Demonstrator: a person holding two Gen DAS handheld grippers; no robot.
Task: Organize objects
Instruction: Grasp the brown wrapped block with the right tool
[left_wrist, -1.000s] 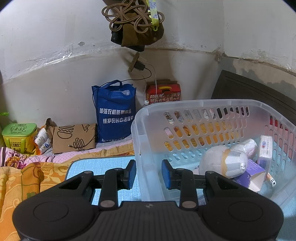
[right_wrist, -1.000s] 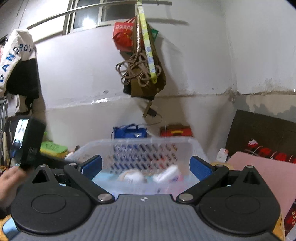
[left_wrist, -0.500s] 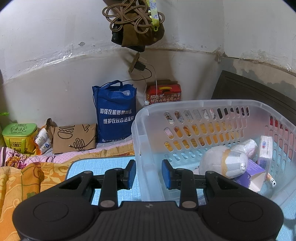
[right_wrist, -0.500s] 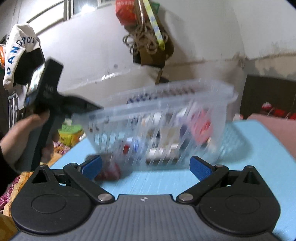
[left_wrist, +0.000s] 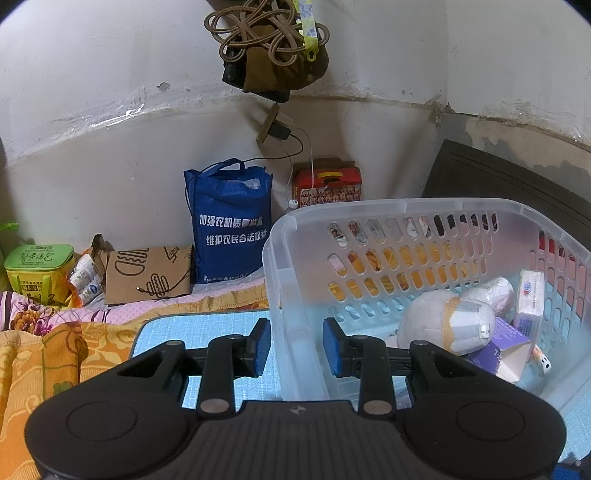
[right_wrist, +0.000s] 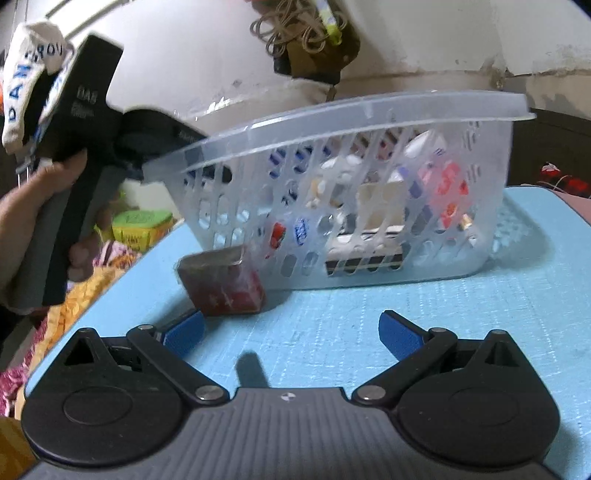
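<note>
The wall (left_wrist: 110, 92) is white and worn, with a cracked, peeling line that runs across it. A bundle of brown cords and dark cloth (left_wrist: 269, 48) hangs from above. A charger (left_wrist: 279, 129) is plugged into the wall, and a thin cable goes down from it. A dark wooden board (left_wrist: 517, 188) leans on the wall at the right. Below lies bedding with orange and pink flowers (left_wrist: 48, 332), and over it a light blue mat (right_wrist: 369, 314). The light is cold and artificial.

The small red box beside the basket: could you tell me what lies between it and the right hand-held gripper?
Only bare blue mat lies between the red box and the open right hand-held gripper, as the right wrist view shows.
</note>
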